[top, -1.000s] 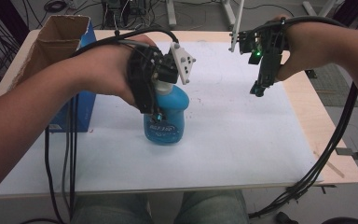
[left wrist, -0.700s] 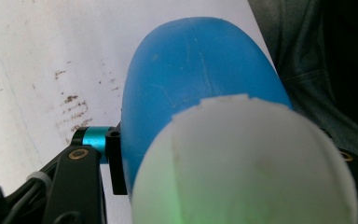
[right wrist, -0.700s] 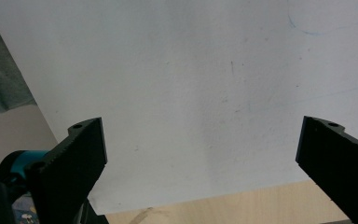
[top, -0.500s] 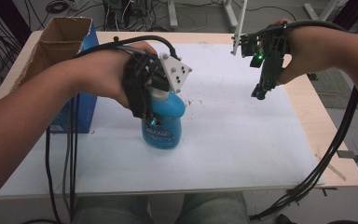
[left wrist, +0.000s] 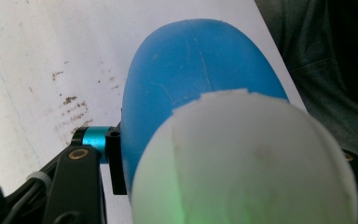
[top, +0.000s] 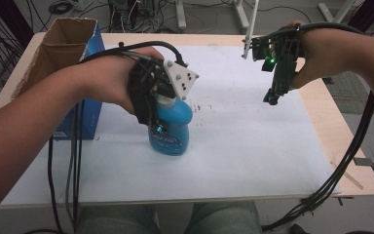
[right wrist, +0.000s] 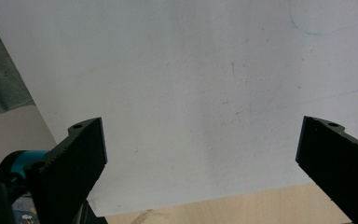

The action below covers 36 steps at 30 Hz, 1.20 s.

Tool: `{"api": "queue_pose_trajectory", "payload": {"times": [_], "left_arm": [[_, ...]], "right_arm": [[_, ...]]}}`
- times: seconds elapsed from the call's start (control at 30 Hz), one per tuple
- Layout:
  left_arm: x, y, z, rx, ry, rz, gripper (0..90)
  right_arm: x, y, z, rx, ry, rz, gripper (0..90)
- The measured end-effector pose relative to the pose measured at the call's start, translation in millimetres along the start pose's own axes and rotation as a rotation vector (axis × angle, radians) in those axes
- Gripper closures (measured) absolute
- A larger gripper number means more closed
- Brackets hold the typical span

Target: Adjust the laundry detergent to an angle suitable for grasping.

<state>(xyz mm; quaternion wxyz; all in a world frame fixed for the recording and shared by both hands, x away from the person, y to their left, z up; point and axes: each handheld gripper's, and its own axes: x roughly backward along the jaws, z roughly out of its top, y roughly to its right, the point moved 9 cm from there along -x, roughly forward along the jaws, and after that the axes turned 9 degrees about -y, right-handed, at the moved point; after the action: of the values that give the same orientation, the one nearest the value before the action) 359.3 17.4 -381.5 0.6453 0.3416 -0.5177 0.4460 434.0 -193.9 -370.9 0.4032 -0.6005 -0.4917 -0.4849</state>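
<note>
By the cardboard box (top: 63, 46), the left tongs (top: 158, 119) are clamped on the blue spray bottle (top: 171, 127), standing on the white surface (top: 253, 146). It's gripped but not visibly lifted; the right tongs (top: 272, 97) hover apart, empty.

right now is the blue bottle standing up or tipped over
Upright. In the high view the blue bottle stands on its base on the white table, with the left gripper clamped around its top.

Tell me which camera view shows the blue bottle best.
The high view: the blue bottle stands whole on the table, its top in the left gripper. The left gripper view gives a blurred close-up of its cap and shoulder.
</note>
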Motion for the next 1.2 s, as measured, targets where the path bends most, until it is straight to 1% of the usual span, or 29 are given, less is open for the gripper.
{"api": "queue_pose_trajectory", "payload": {"times": [0.07, 0.1, 0.2, 0.27, 0.33, 0.5, 0.53, 0.57, 0.63, 0.73, 0.77, 0.9, 0.97, 1.0, 1.13, 1.2], "left_arm": [[-0.8, -0.8, 1.5, -0.002, 0.005, 0.003, 39.0], [-1.2, -1.4, 2.0, -0.009, 0.003, 0.003, 39.0], [-2.5, -0.9, 3.0, -0.009, 0.003, -0.001, 39.0], [-4.3, -0.3, 4.6, -0.009, 0.014, -0.010, 39.0], [-5.6, 0.6, 5.0, -0.012, 0.017, -0.011, 39.0], [-9.0, 1.5, 3.5, -0.009, 0.009, -0.018, 39.0], [-10.1, 2.5, 3.8, -0.009, 0.017, -0.023, 39.0], [-10.2, 2.1, 4.2, -0.013, 0.022, -0.019, 39.0], [-10.4, 3.4, 3.9, -0.006, 0.020, -0.025, 39.0], [-10.5, 3.7, 3.5, -0.003, 0.000, -0.026, 39.0], [-10.6, 4.3, 3.7, 0.005, -0.002, -0.028, 38.9], [-10.5, 3.7, 3.9, 0.002, -0.005, -0.023, 38.7], [-10.6, 3.9, 3.9, 0.013, -0.010, -0.026, 38.7], [-10.4, 4.1, 3.9, 0.010, -0.012, -0.027, 38.6], [-9.2, 4.6, 4.9, 0.018, -0.006, -0.032, 36.5], [-7.8, 5.0, 5.6, 0.023, 0.006, -0.037, 34.4]], "right_arm": [[-0.5, 0.9, 0.0, 0.005, -0.001, -0.003, 0.9], [-0.7, 0.5, 0.0, 0.006, -0.001, 0.000, 0.9], [-0.8, 0.6, 0.0, 0.007, -0.001, -0.001, 0.9], [-1.4, 0.4, -0.1, -0.001, 0.001, 0.000, 0.9], [-1.5, 0.8, -0.5, 0.003, 0.001, 0.000, 0.8], [-2.4, 1.0, -1.6, -0.002, 0.001, 0.004, 0.8], [-3.2, 0.9, -1.7, -0.002, 0.003, 0.005, 0.9], [-3.2, 0.5, -1.7, -0.004, 0.003, 0.006, 0.9], [-3.7, 1.1, -2.0, 0.005, 0.002, 0.004, 0.9], [-4.7, 0.6, -1.7, -0.001, 0.002, 0.008, 0.8], [-4.8, 0.6, -1.8, 0.000, 0.001, 0.007, 0.9], [-4.4, 0.4, -1.3, -0.002, 0.001, 0.007, 0.8], [-4.2, 0.3, -0.5, 0.001, 0.004, 0.007, 0.8], [-4.0, 0.3, -0.4, 0.003, 0.002, 0.006, 0.8], [-3.9, -0.3, 0.3, 0.005, 0.003, 0.005, 0.8], [-3.6, -0.5, 0.1, 0.002, 0.003, 0.005, 0.8]]}}
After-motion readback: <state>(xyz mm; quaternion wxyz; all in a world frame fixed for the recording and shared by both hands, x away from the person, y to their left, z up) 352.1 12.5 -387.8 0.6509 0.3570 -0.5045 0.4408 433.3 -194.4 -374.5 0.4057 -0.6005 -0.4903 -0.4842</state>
